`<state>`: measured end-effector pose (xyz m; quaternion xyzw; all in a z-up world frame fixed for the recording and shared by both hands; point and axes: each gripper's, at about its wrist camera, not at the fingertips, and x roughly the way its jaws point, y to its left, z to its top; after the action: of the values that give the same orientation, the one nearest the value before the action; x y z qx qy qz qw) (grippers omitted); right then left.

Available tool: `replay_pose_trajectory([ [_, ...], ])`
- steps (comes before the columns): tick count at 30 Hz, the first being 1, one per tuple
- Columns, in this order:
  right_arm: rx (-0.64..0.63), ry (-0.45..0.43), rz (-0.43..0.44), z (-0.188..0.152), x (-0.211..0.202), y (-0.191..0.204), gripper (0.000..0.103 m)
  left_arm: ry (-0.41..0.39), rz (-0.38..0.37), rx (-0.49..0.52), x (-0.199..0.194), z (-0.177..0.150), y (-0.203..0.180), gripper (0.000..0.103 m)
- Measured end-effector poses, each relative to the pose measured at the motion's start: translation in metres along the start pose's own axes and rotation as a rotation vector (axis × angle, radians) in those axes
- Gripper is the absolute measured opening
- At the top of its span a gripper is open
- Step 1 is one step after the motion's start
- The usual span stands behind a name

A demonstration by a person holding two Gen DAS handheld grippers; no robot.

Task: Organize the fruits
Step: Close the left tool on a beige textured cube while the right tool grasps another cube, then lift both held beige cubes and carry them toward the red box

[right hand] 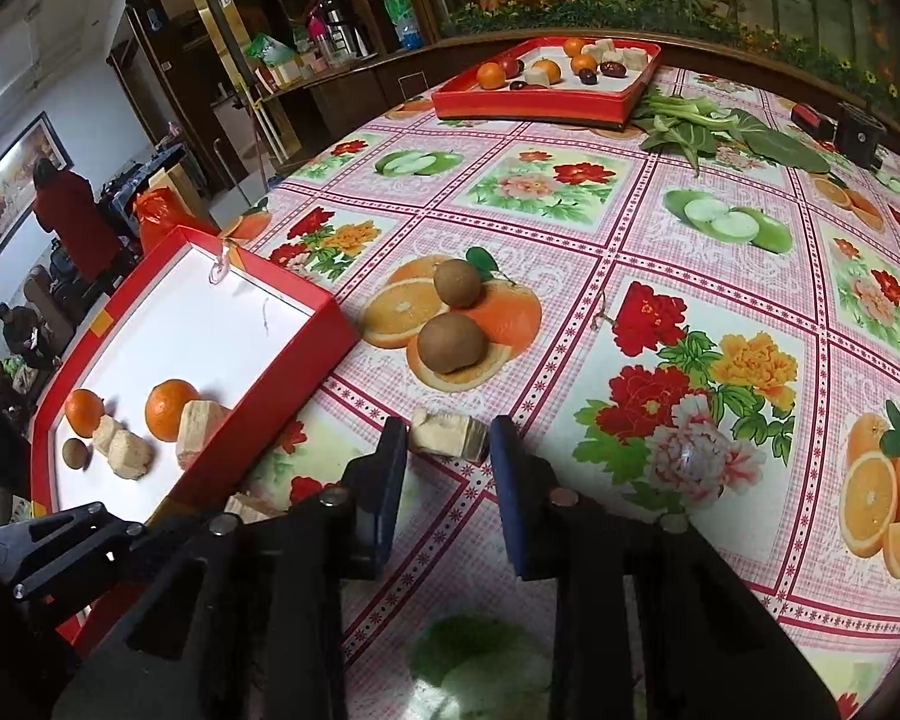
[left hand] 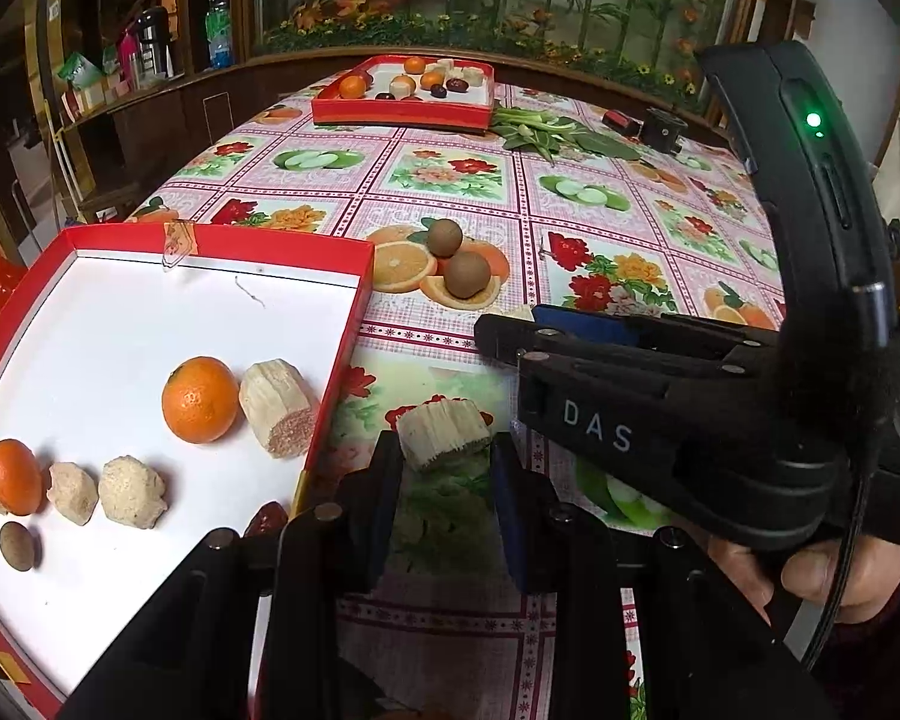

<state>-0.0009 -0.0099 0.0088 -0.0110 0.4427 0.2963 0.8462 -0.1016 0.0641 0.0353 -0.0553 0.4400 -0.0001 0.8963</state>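
A pale cut chunk (left hand: 444,432) sits between the tips of my left gripper (left hand: 444,456), which is shut on it just right of the near red tray (left hand: 222,240). My right gripper (right hand: 450,441) is shut on a second pale chunk (right hand: 450,435) that rests on the tablecloth. From the left wrist view the right gripper (left hand: 504,339) reaches in from the right. The near tray (right hand: 294,282) holds two oranges (left hand: 200,399), pale chunks, a small brown fruit and a red date. Two brown round fruits (right hand: 452,343) lie loose on the table.
A far red tray (right hand: 540,102) with oranges, dates and pale chunks stands at the table's back edge. Green leaves (right hand: 708,126) and a small black box (right hand: 858,135) lie beside it. A person in red (right hand: 69,216) stands off to the left, beyond the table.
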Motion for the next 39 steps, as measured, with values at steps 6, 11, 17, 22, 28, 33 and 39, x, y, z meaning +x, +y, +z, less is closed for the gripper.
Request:
replay_pose_trajectory([
  [6, 0.009, -0.025, -0.004, 0.002, -0.007, -0.002, 0.031, -0.007, 0.004, 0.002, -0.003, 0.001, -0.001, 0.029],
  [11, 0.009, -0.052, -0.007, 0.003, -0.016, -0.002, 0.031, -0.03, 0.012, 0.014, -0.011, 0.003, -0.006, 0.029],
  [17, 0.013, -0.084, -0.003, 0.005, -0.028, -0.001, 0.031, -0.045, 0.021, 0.02, -0.019, 0.005, -0.011, 0.029],
  [22, 0.023, -0.136, 0.015, 0.007, -0.043, -0.002, 0.031, -0.063, 0.037, 0.014, -0.027, 0.008, -0.009, 0.029],
  [28, 0.026, -0.195, 0.036, 0.008, -0.055, 0.001, 0.031, -0.107, 0.057, 0.004, -0.041, 0.013, -0.005, 0.029],
  [33, 0.026, -0.225, 0.051, 0.008, -0.06, 0.003, 0.031, -0.134, 0.075, -0.019, -0.048, 0.018, 0.005, 0.029],
  [39, 0.021, -0.24, 0.056, 0.007, -0.063, 0.005, 0.031, -0.145, 0.095, -0.048, -0.05, 0.019, 0.017, 0.029],
])
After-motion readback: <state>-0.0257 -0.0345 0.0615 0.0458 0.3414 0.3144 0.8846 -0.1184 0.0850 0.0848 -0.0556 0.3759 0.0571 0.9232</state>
